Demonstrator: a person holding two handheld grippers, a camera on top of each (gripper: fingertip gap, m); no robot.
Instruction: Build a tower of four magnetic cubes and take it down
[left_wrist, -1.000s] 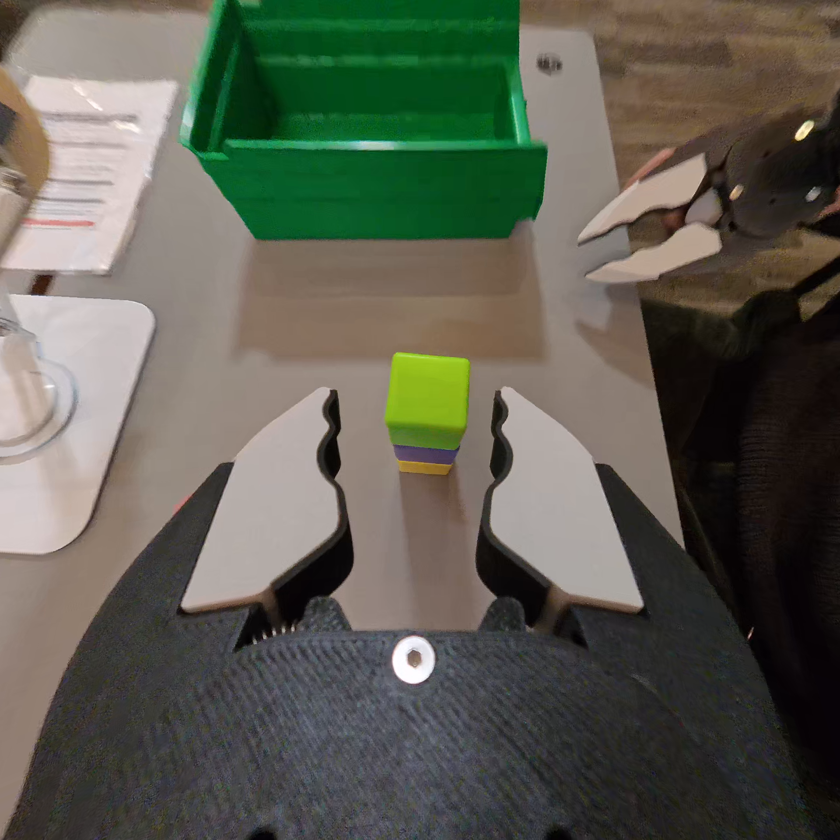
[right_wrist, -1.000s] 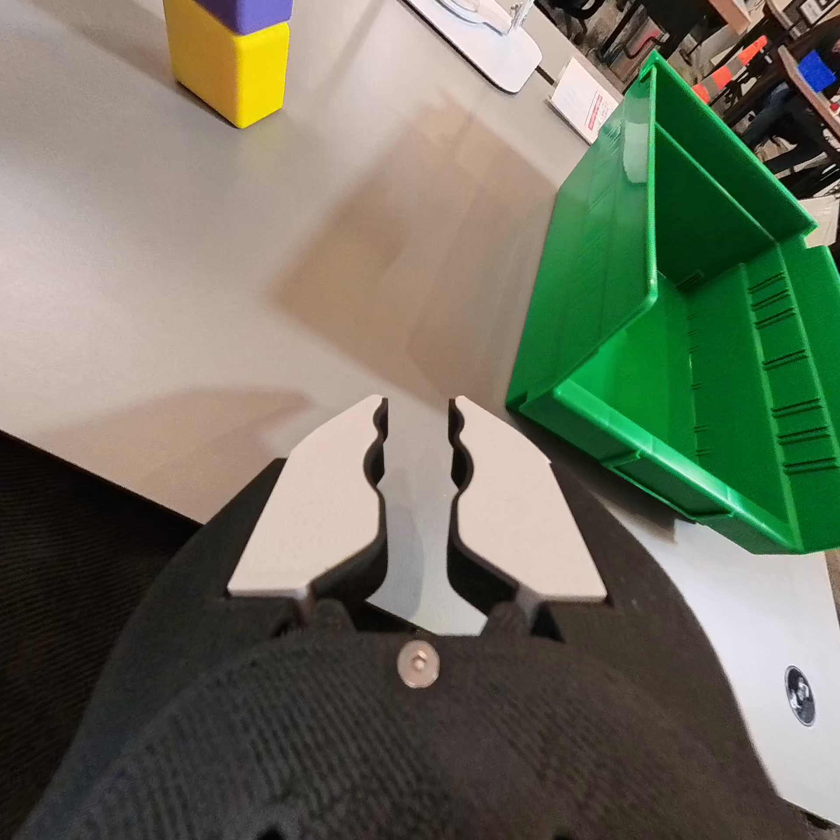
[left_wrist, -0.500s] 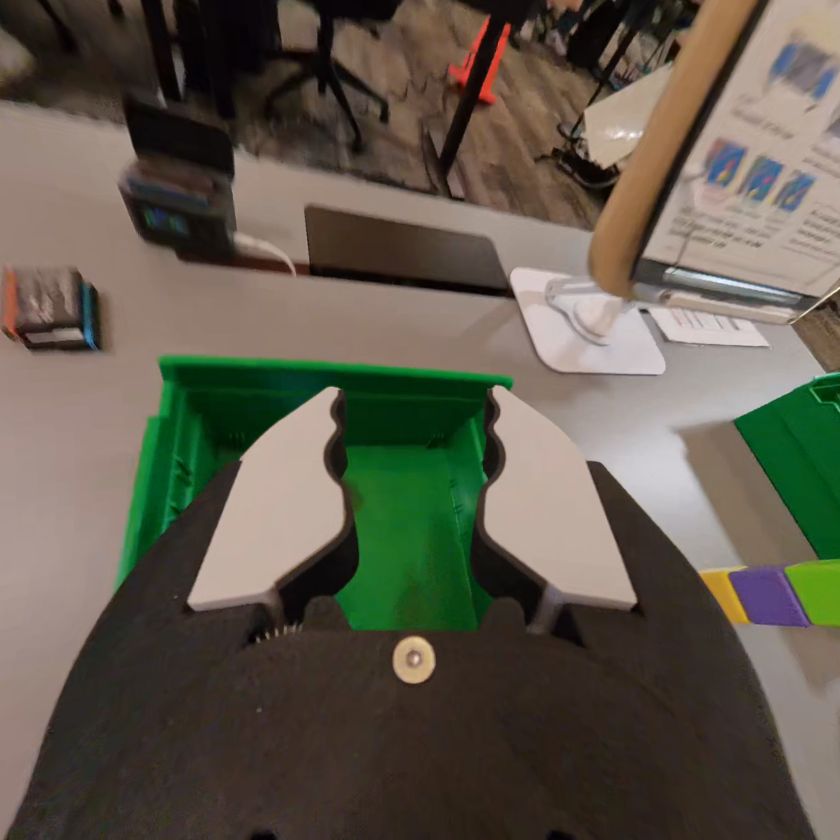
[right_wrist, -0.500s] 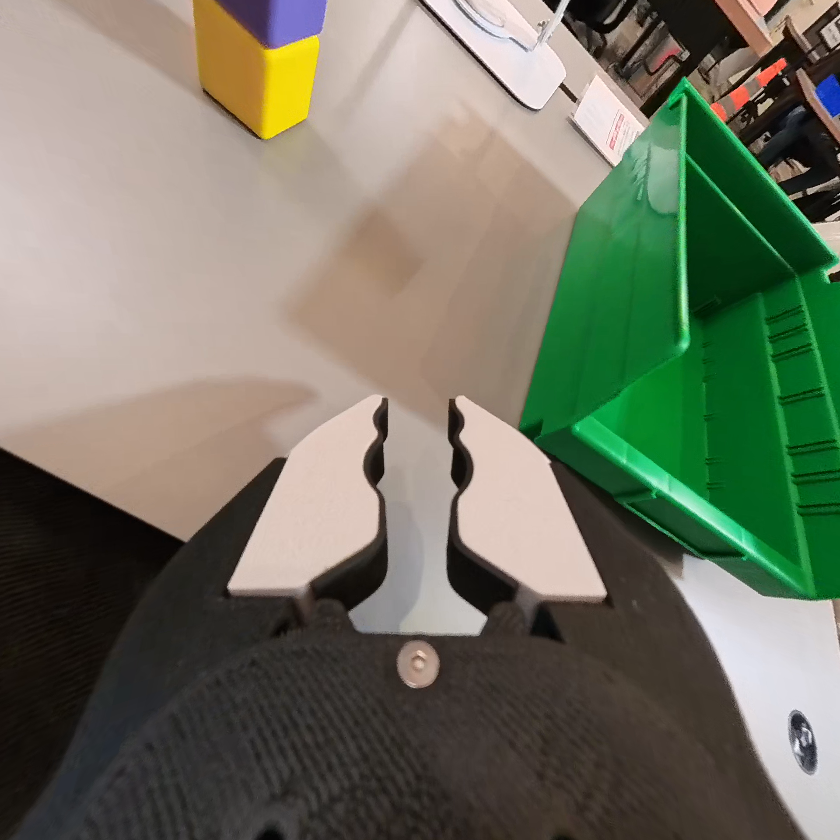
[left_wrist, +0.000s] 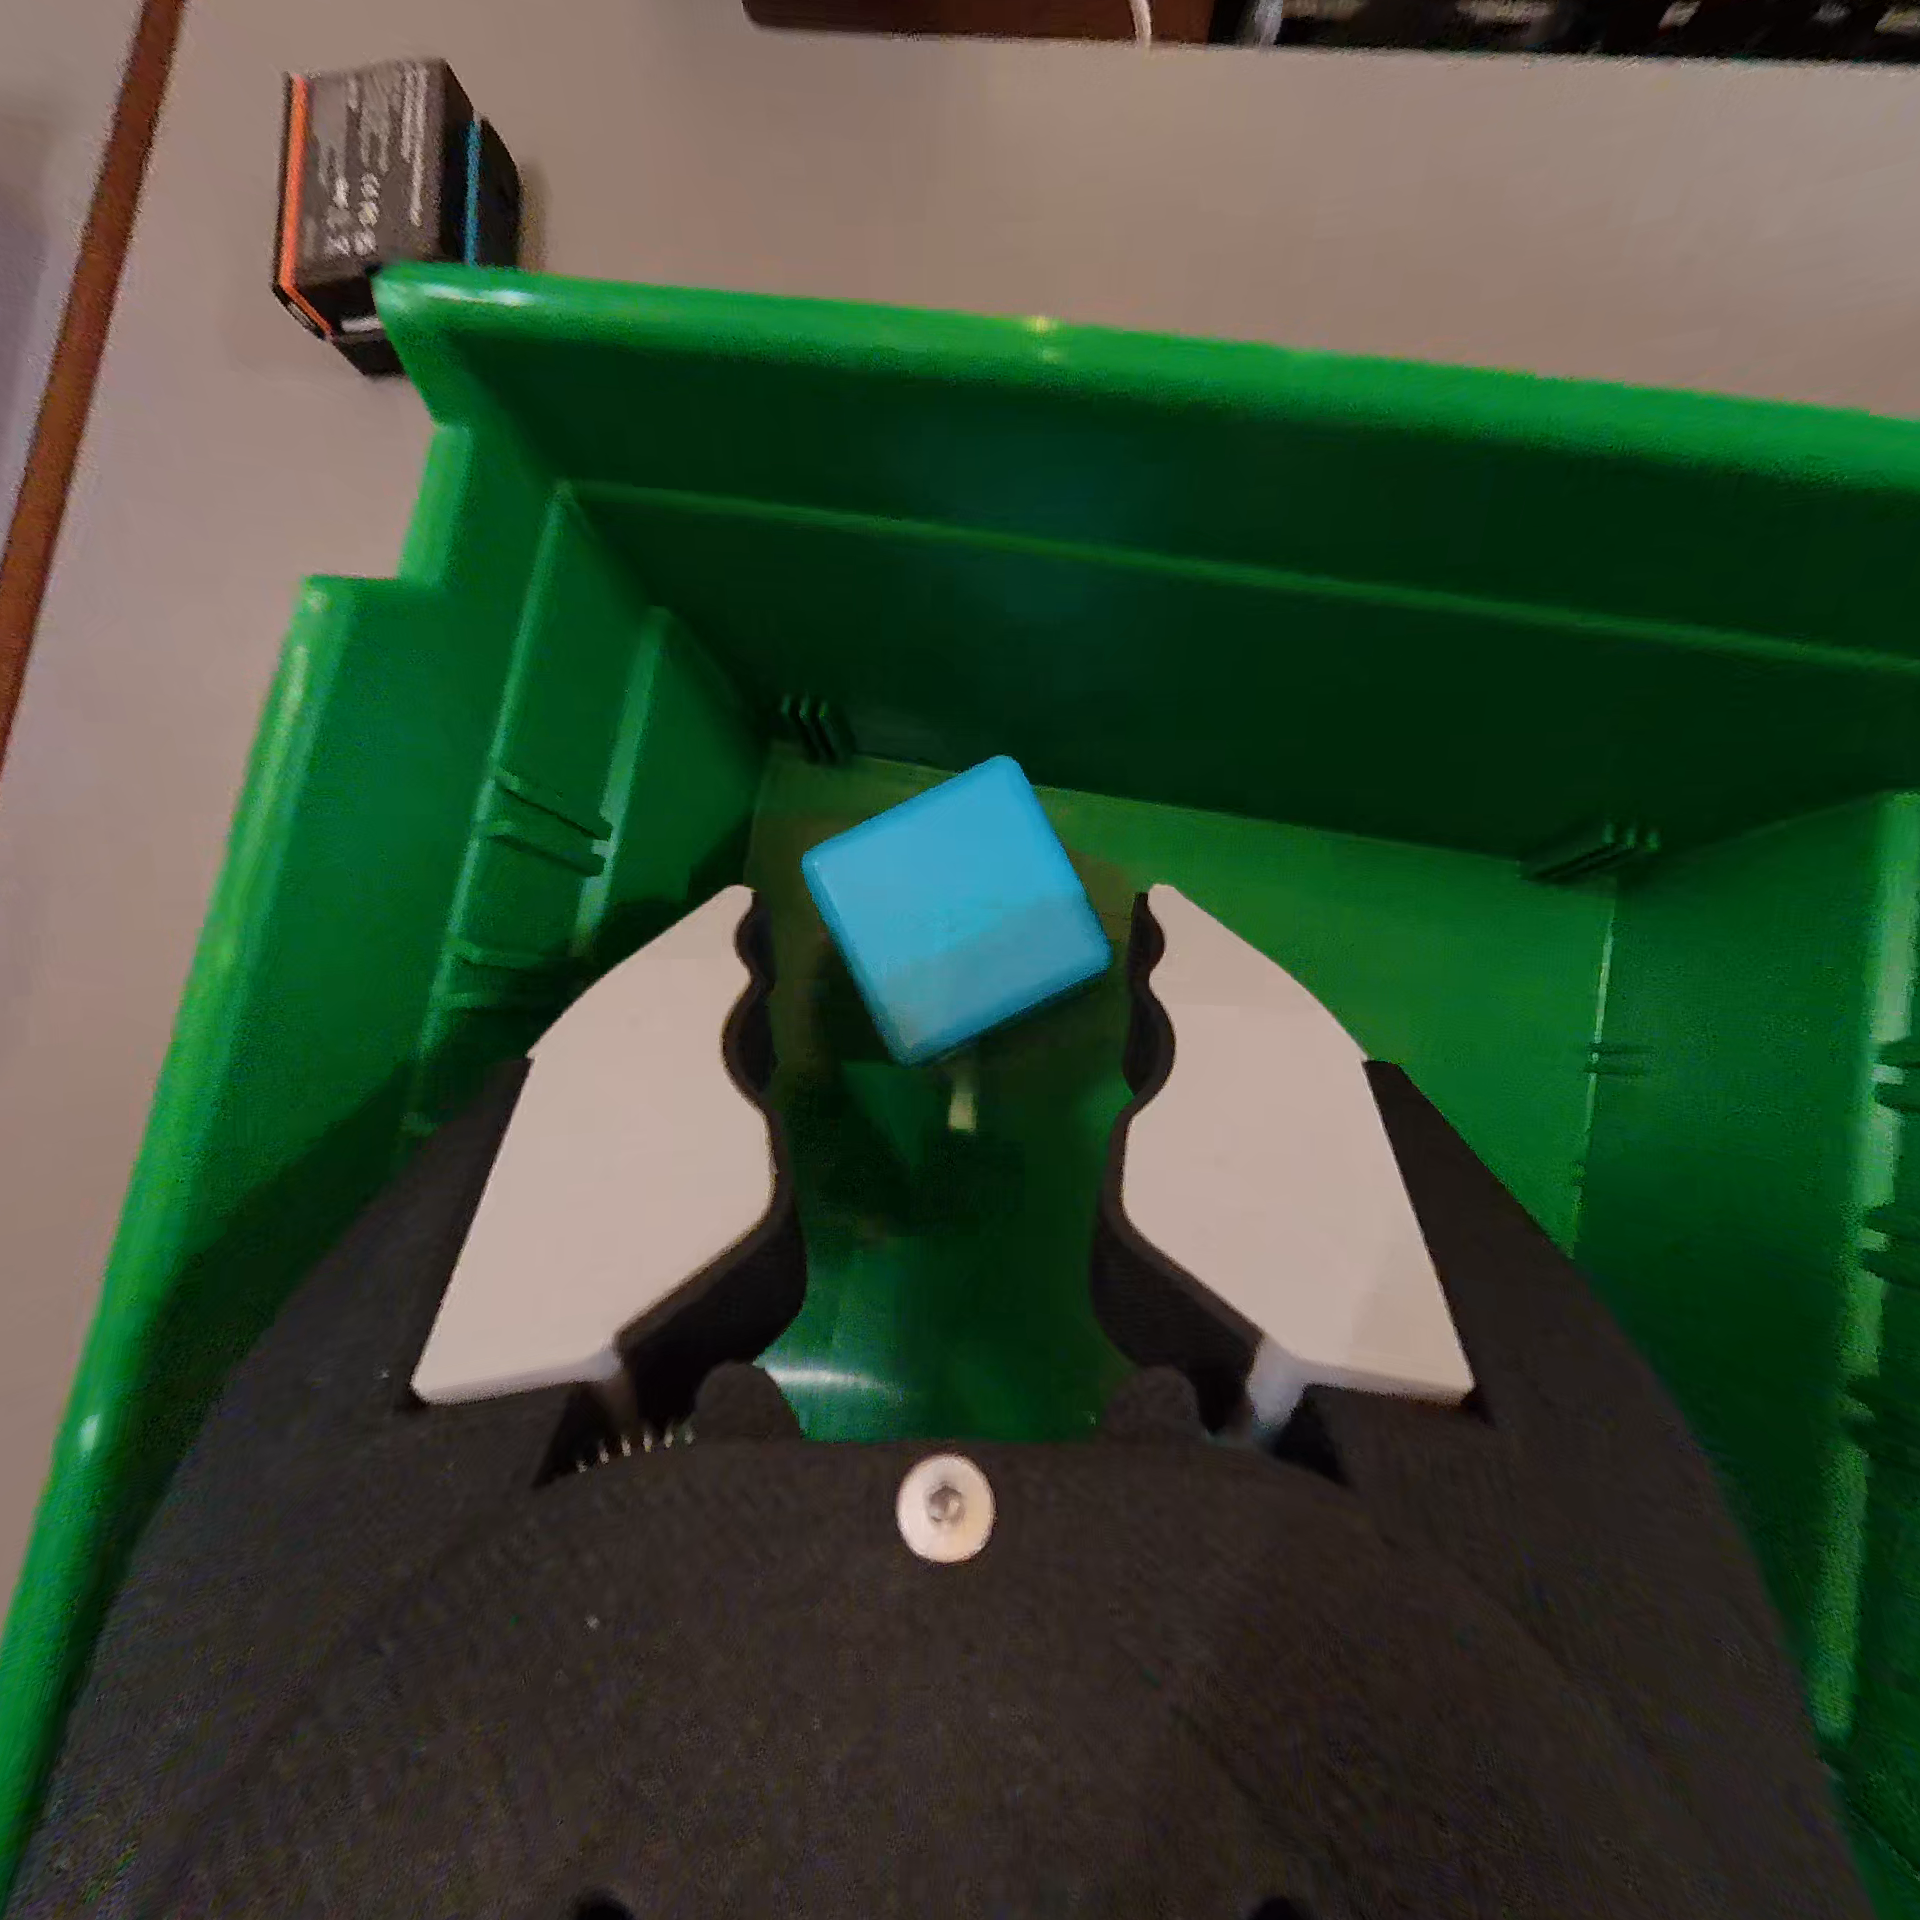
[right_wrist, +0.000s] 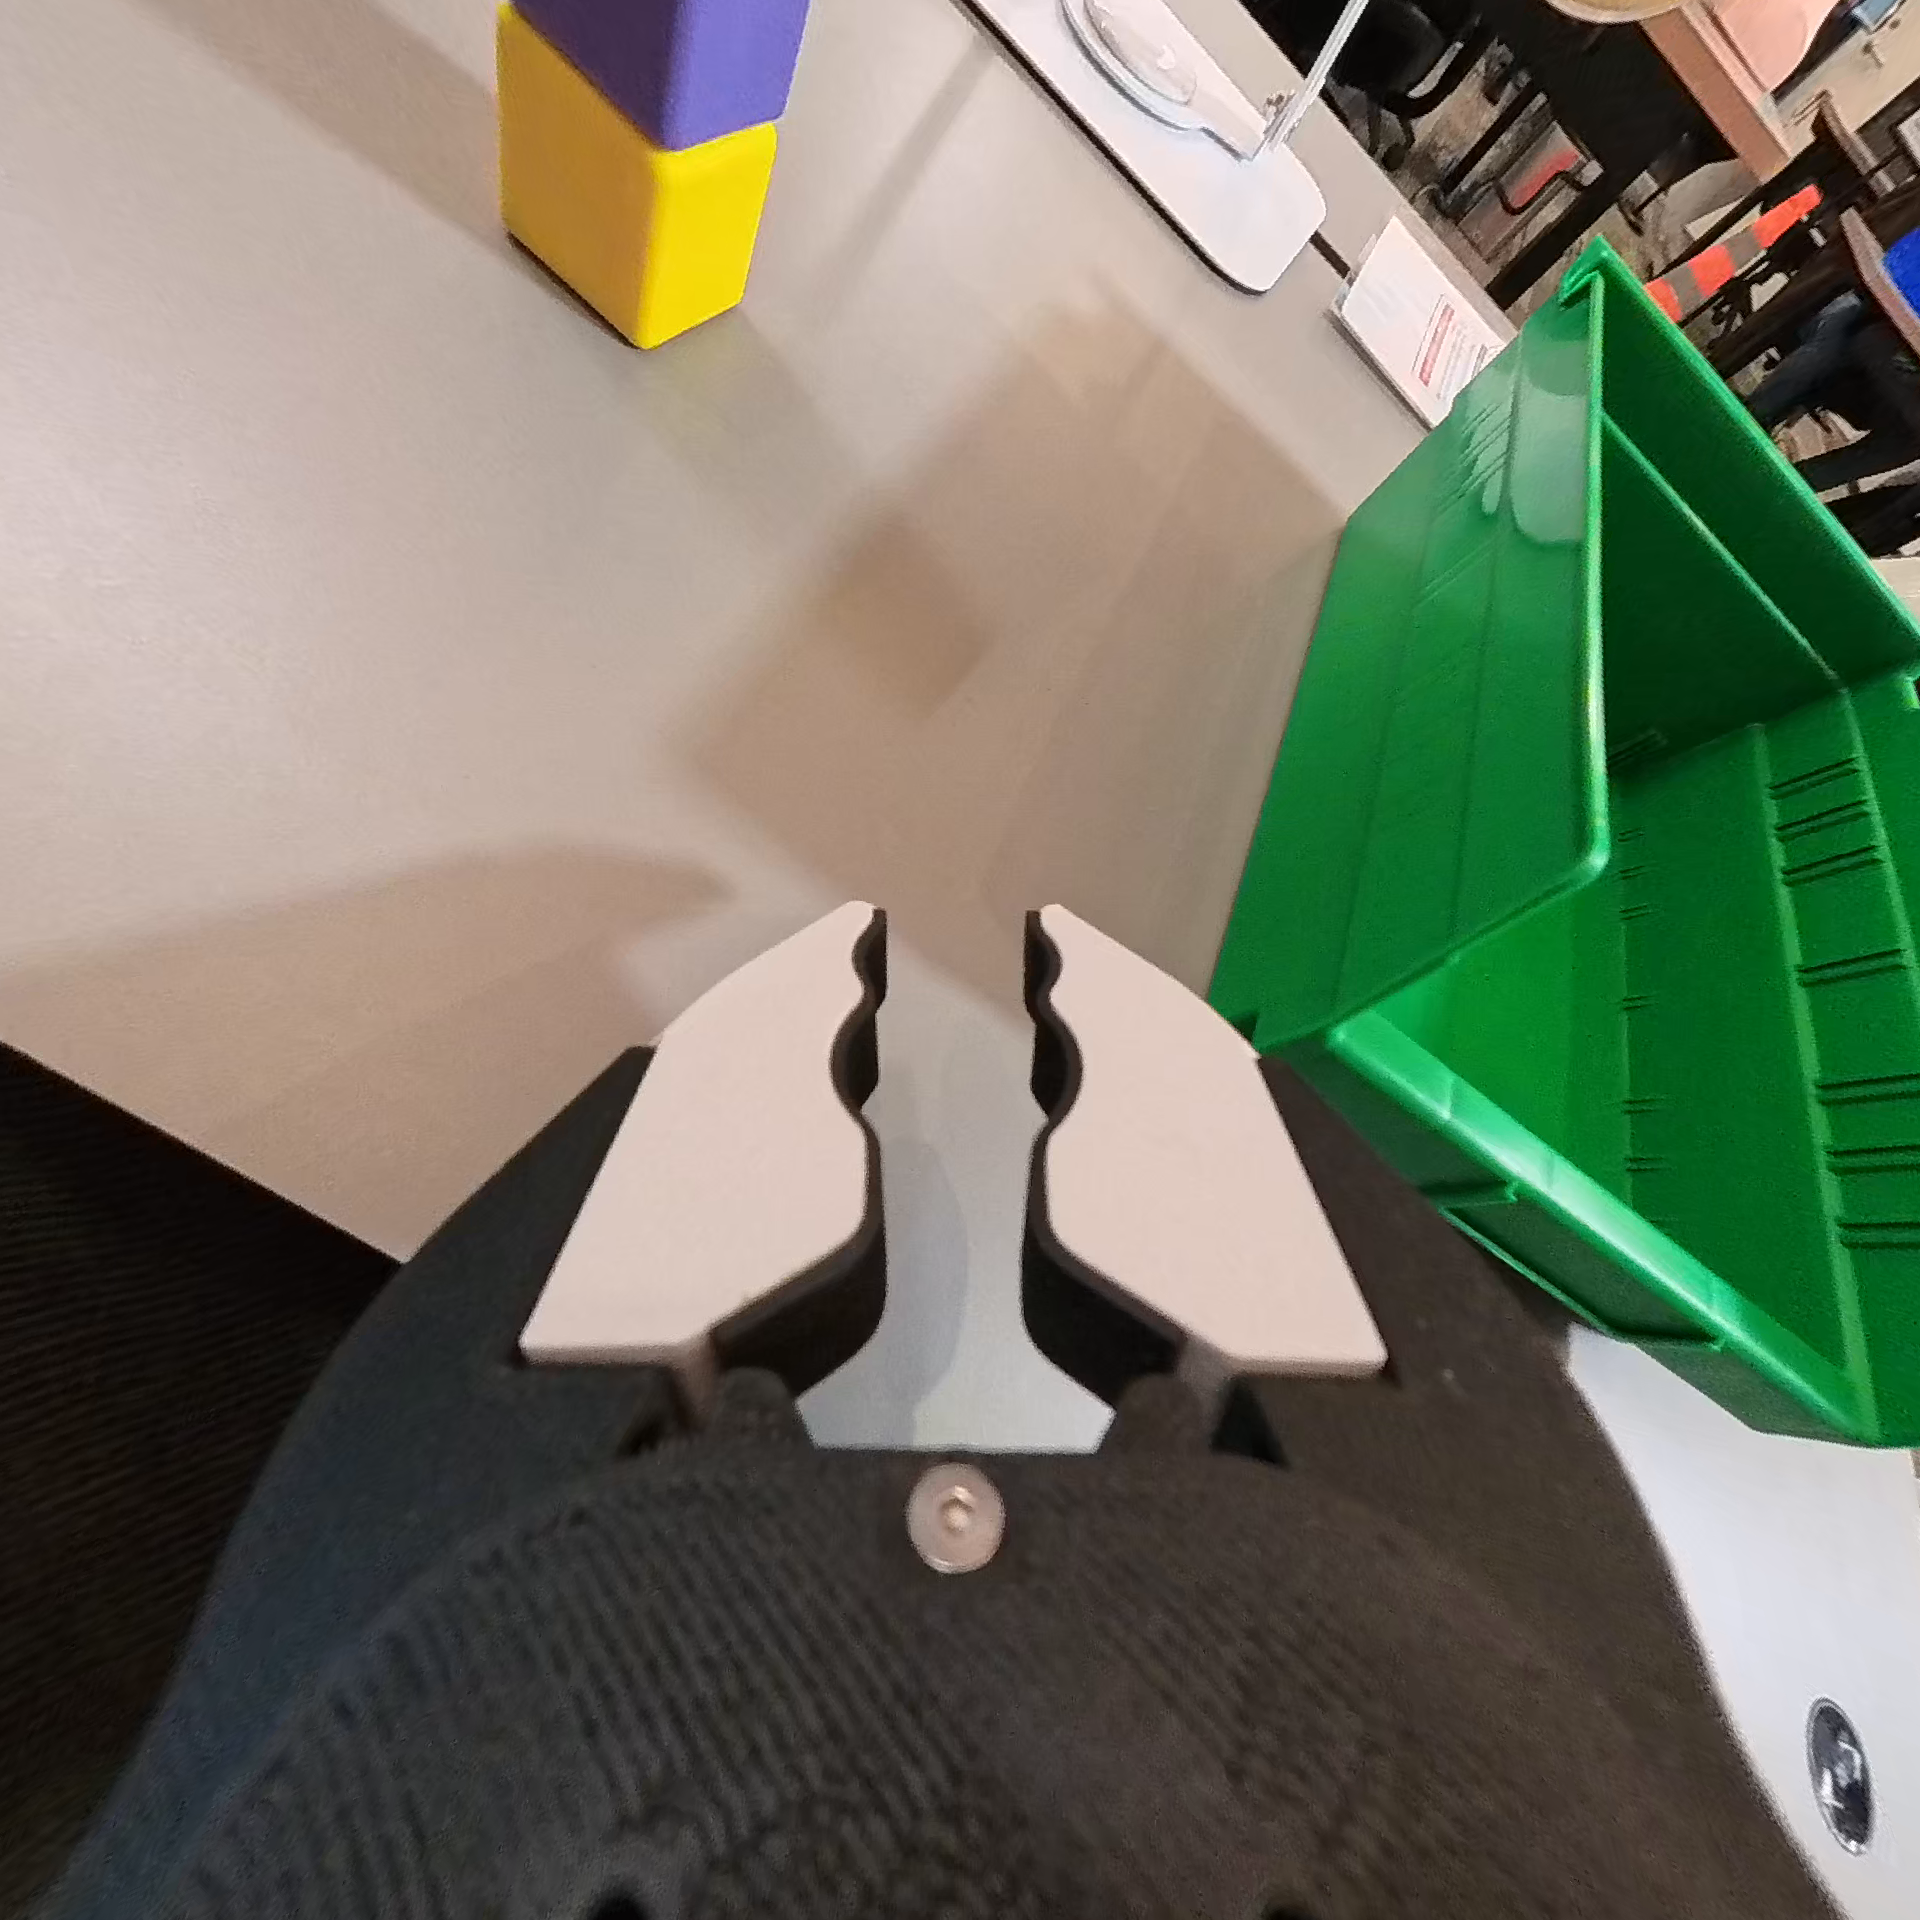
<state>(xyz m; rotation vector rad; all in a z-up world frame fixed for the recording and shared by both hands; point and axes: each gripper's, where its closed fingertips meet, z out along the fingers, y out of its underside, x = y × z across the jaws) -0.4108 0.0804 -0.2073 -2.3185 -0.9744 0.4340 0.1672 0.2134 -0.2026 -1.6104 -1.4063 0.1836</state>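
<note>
Left wrist view shows the left gripper (left_wrist: 945, 904) released around a blue cube (left_wrist: 951, 909) inside a green bin (left_wrist: 1039, 436), ungrasped, while the right gripper (right_wrist: 956, 920), slightly parted and empty, hovers over the bench (right_wrist: 312, 623) near a purple block (right_wrist: 675, 52) stacked on a yellow block (right_wrist: 634, 218).

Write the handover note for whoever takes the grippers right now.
Left gripper: open, empty, reaching down into a green plastic bin; a blue cube lies loose on the bin floor between the fingertips, turned at an angle, untouched.
Right gripper: open a little, empty, over the grey table beside a second green plastic bin.
On the table: a purple cube stacked on a yellow cube.
Blue cube not yet gripped.
</note>
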